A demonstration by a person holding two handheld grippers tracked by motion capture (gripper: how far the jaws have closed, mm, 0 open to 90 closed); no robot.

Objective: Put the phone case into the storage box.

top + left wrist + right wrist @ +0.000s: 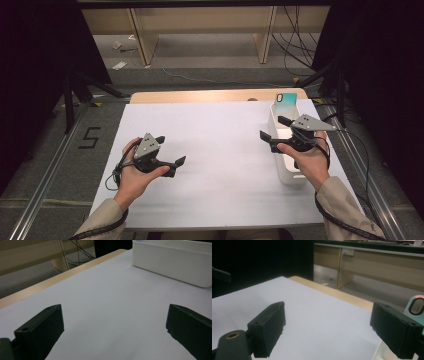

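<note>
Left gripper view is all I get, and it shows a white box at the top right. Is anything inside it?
Observer: Yes. A pale green flat item with a dark oval ring, perhaps a phone case, stands upright at the far end of the white box.
Operator: What else is near it?
Observer: The right gripper hangs at the box's left wall, jaws apart and empty.
Operator: And on my side?
Observer: A left hand in a beige sleeve holds the left gripper over the left part of the white sheet.
</note>
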